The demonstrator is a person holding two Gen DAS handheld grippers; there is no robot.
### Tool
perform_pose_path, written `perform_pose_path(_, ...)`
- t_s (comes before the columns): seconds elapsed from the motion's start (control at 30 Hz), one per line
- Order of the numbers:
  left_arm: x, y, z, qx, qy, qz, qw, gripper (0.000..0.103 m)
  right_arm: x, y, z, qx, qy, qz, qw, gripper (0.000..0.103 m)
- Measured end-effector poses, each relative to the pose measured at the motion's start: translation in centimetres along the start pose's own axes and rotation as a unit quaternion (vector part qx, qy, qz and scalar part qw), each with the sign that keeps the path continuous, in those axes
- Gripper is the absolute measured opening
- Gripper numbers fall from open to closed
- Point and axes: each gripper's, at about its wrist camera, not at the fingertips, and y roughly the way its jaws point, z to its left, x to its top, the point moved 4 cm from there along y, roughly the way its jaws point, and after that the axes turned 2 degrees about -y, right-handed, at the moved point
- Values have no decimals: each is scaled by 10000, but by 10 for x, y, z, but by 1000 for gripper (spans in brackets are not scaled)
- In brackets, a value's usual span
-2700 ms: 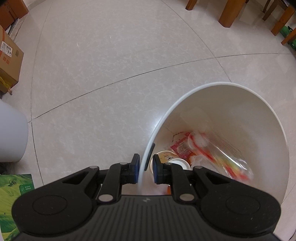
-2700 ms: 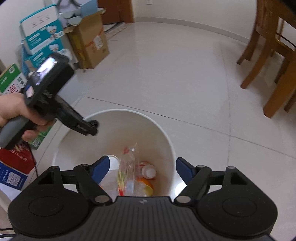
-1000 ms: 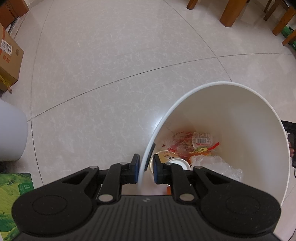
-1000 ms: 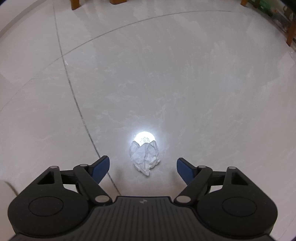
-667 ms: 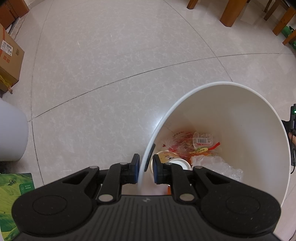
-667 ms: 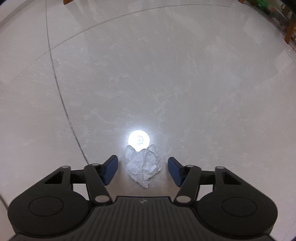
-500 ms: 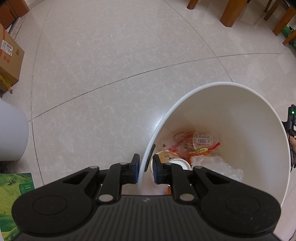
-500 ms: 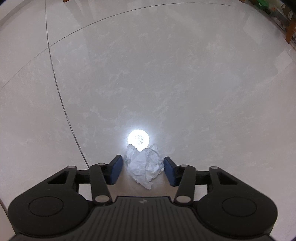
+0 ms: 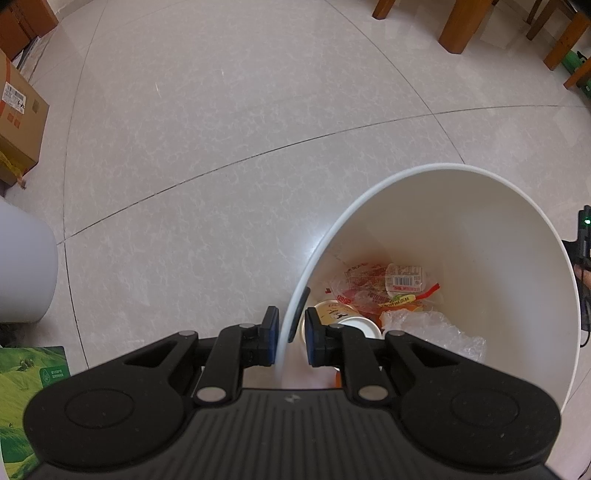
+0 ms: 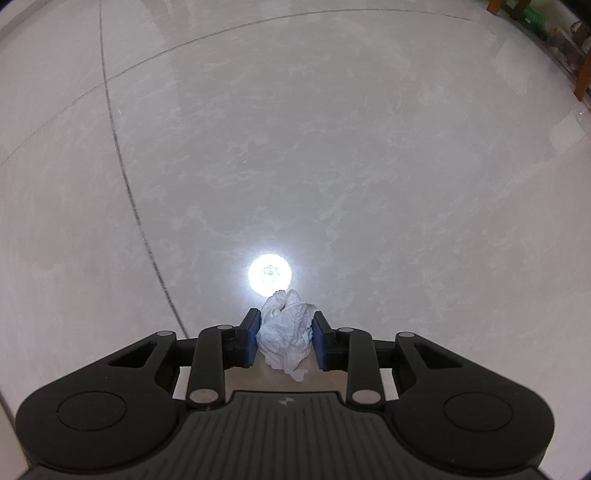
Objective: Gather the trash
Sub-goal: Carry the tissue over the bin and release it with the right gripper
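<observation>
A white trash bin (image 9: 509, 236) fills the right half of the left wrist view, and my left gripper (image 9: 290, 338) is shut on its near rim. Inside lie a red snack wrapper (image 9: 364, 277), a paper cup (image 9: 332, 312), a white cap and clear crumpled plastic (image 9: 436, 326). In the right wrist view a crumpled white tissue (image 10: 284, 332) sits between the blue pads (image 10: 253, 341) of my right gripper (image 10: 285, 341), which is shut on it just above the pale tiled floor.
Cardboard boxes (image 9: 18, 114) and a white cylinder (image 9: 22, 273) stand at the left, a green package (image 9: 26, 391) at the lower left. Wooden furniture legs (image 9: 461, 26) stand far right. A bright lamp reflection (image 10: 269, 275) lies on the floor beyond the tissue.
My right gripper swung from over the bin to the floor, came down around the tissue and closed its jaws on it. The left gripper and bin stayed put.
</observation>
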Motion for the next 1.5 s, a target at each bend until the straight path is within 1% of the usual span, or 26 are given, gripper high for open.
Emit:
perform_pose_path(0.13, 0, 0, -1, 35, 31, -10, 10000, 13, -1, -17, 6, -27, -264, 7, 9996, 34)
perform_pose_path(0.27, -1, 1, -2, 54, 43, -3, 10000, 13, -6, -50, 9, 52, -613, -44, 9981, 34)
perform_pose_path(0.5, -1, 1, -4, 59, 34, 5, 10000, 13, -22, -135, 18, 397, -1103, -262, 9928, 34)
perform_pose_path(0.63, -2, 2, -4, 77, 47, 13, 10000, 13, -27, -188, 38, 638, -1510, -414, 9856, 34)
perform_pose_path(0.7, -2, 2, -5, 89, 60, 11, 9999, 13, -30, -217, 54, 832, -1739, -512, 9799, 34)
perform_pose_path(0.8, -2, 2, -5, 89, 62, 8, 9999, 13, -34, -260, 84, 1133, -2153, -713, 9673, 34)
perform_pose_path(0.97, -4, 3, -5, 77, 53, 3, 10000, 13, -40, -319, 139, 1674, -2776, -1044, 9402, 34)
perform_pose_path(1.1, -4, 4, -5, 82, 64, -7, 9999, 13, -44, -342, 180, 1905, -3161, -1163, 9221, 34)
perform_pose_path(1.2, -4, 4, -5, 86, 68, -10, 9999, 13, -46, -347, 203, 2088, -3275, -1157, 9142, 34)
perform_pose_path(1.3, -5, 4, -5, 71, 55, -9, 10000, 13, -47, -346, 223, 2249, -3321, -1113, 9092, 35)
perform_pose_path(1.37, -4, 4, -4, 55, 42, -4, 10000, 13, -52, -347, 232, 2298, -3354, -1129, 9066, 39)
perform_pose_path(1.4, -4, 4, -4, 55, 47, -3, 10000, 13, -53, -348, 234, 2286, -3409, -1133, 9048, 54)
perform_pose_path(1.43, -4, 4, -4, 52, 43, -5, 10000, 13, -54, -347, 235, 2259, -3443, -1177, 9036, 72)
perform_pose_path(1.47, -4, 4, -4, 48, 49, -5, 10000, 13, -57, -350, 235, 2210, -3455, -1303, 9027, 79)
perform_pose_path(1.5, -4, 4, -4, 41, 42, -6, 10000, 13, -60, -353, 235, 2201, -3499, -1405, 8997, 89)
